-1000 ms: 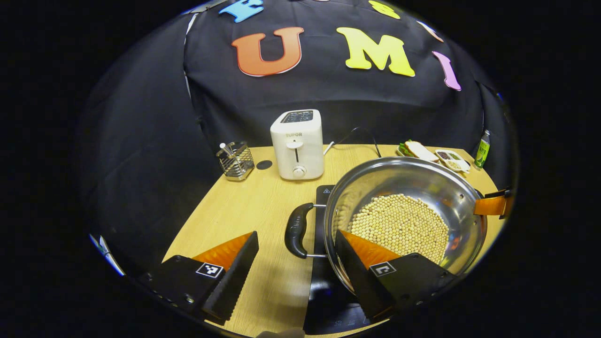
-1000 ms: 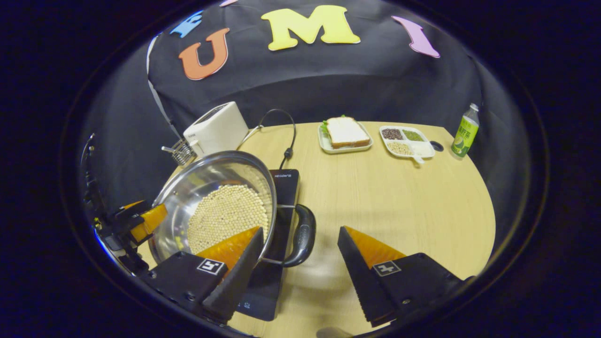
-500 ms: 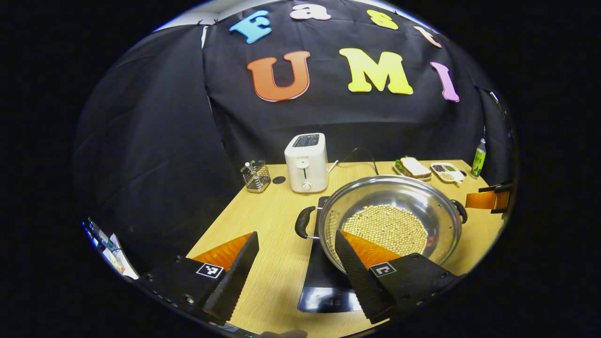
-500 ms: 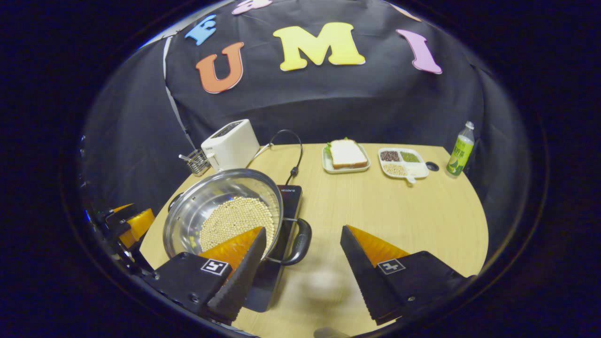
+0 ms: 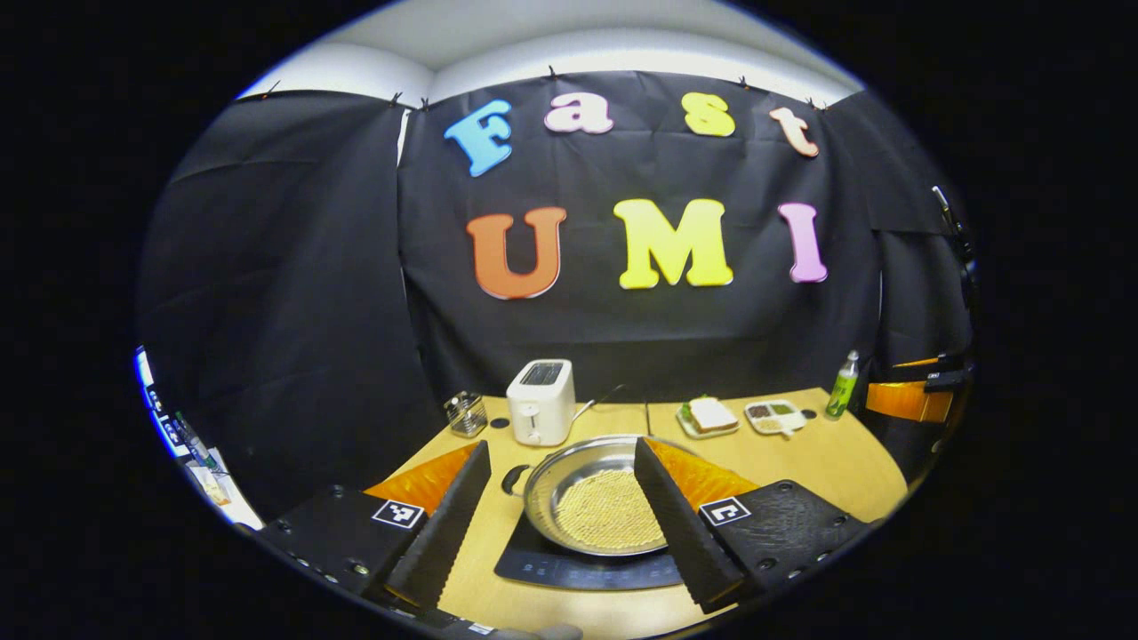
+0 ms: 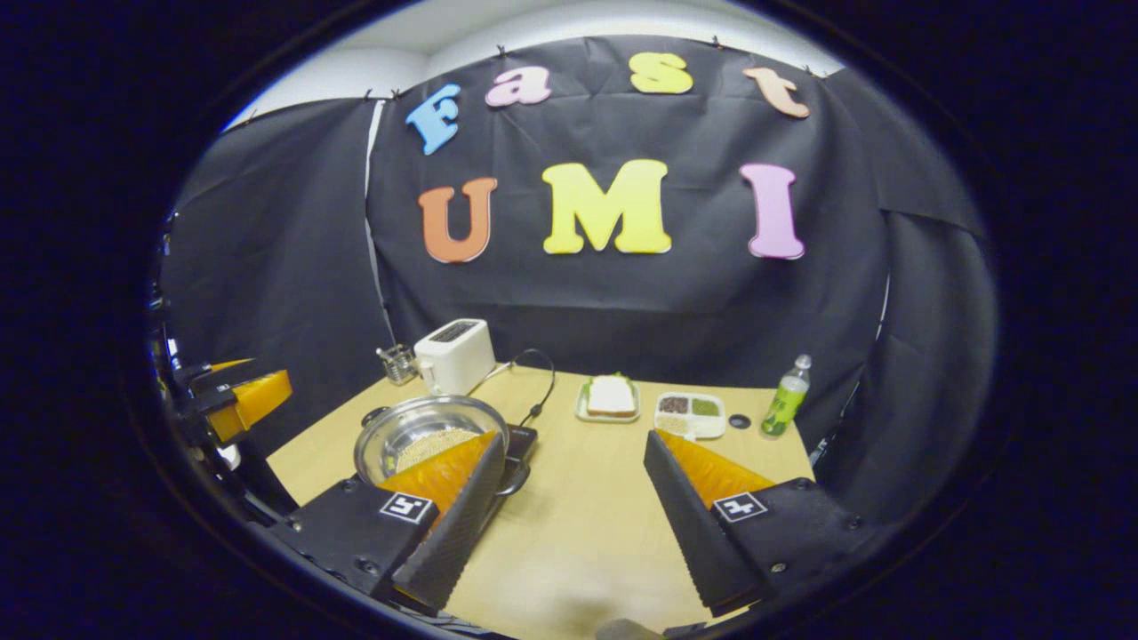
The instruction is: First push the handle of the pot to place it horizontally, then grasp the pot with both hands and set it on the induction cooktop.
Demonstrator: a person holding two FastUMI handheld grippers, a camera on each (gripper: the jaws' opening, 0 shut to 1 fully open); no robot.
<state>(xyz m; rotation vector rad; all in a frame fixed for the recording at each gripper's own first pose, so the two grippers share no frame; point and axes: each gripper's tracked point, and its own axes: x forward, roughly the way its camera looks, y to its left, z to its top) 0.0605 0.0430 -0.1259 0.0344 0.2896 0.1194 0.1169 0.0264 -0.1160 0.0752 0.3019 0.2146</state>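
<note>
Pot [image 5: 594, 498] seated on cooktop [image 5: 582, 567]; both hand-held grippers [image 5: 562, 516] [image 6: 576, 507] wide open, empty, best kept clear of its handles.

Steel pot on the cooktop

The shiny 2-handled pot [image 5: 591, 498], its floor covered in pale beans, sits upright on the black induction cooktop [image 5: 551, 569] near the wooden table's front edge; 1 dark handle [image 5: 513, 480] sticks out sideways to its left.
</note>
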